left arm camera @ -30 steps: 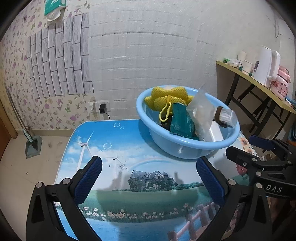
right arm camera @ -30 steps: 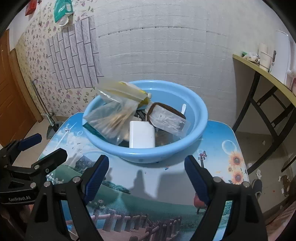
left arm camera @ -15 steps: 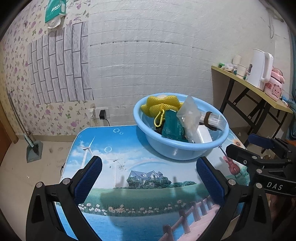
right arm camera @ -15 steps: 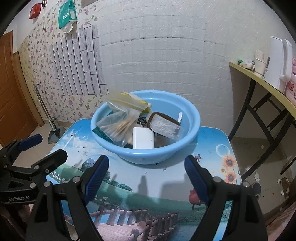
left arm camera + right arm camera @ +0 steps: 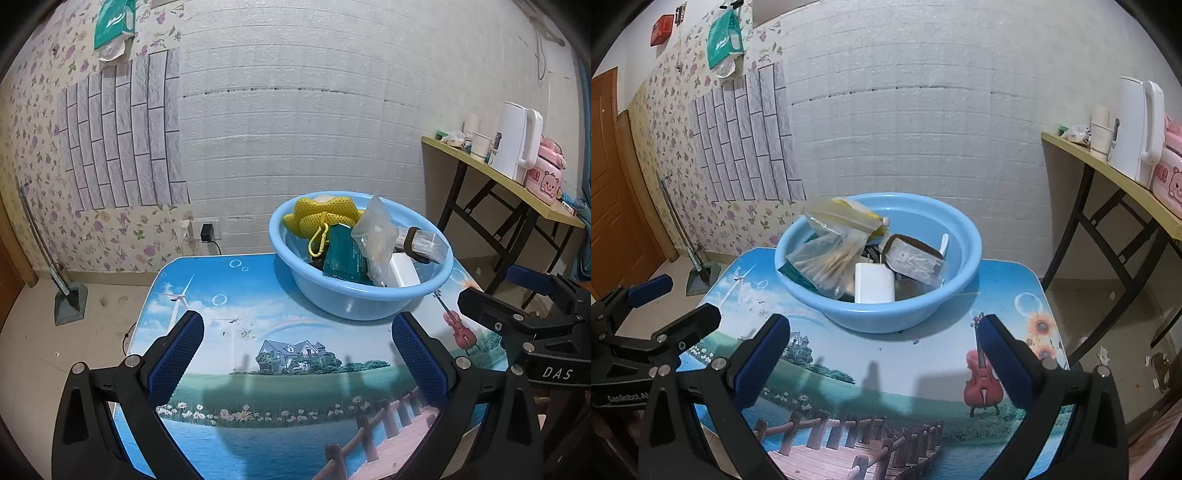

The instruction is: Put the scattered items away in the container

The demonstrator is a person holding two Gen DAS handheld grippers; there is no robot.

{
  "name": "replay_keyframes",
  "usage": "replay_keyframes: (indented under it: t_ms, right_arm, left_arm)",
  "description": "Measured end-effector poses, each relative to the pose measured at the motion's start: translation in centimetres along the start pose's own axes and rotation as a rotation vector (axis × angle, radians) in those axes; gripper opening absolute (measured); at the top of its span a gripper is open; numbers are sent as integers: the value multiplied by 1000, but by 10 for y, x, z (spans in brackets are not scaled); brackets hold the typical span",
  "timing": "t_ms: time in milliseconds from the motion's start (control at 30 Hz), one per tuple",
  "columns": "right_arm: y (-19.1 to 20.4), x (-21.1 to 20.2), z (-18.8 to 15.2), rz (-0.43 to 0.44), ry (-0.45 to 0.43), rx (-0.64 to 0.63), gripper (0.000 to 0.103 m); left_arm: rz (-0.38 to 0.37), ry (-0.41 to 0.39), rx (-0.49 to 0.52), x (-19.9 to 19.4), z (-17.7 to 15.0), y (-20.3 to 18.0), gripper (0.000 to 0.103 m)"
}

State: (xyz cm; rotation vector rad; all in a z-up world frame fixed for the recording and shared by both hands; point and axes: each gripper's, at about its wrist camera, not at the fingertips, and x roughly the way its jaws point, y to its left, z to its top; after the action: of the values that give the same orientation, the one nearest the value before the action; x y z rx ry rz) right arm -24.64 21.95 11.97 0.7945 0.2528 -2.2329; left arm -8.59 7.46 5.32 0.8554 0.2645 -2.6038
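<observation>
From where I sit, the tidying looks all but done: I find nothing loose on the printed table (image 5: 871, 373), and every item I can see lies inside the blue basin (image 5: 886, 314), which stands at the table's far end, towards the right.

In the basin I see a yellow mesh pouch (image 5: 325, 214) with a yellow clip at the far left, a dark green packet (image 5: 343, 258) beside it, a clear bag of cotton swabs (image 5: 831, 258) leaning on the left wall, a white block (image 5: 874, 282) at the near side, and a brown-edged clear packet (image 5: 912, 258) to its right.

My left gripper (image 5: 295, 354) hangs spread and empty over the near table. My right gripper (image 5: 882, 354) has just been opening; its jaws stand wide with nothing between them. I judge only a final check remains.
</observation>
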Motion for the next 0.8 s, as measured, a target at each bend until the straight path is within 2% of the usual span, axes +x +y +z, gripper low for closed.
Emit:
replay_keyframes:
  t_ms: [367, 800]
  right_arm:
    - [0, 4, -1, 2, 33, 4, 103]
    - [2, 6, -4, -6, 47, 2, 103]
  left_arm:
    - [-18, 2, 33, -1, 0, -5, 102]
    - [-1, 9, 10, 2, -1, -2, 102]
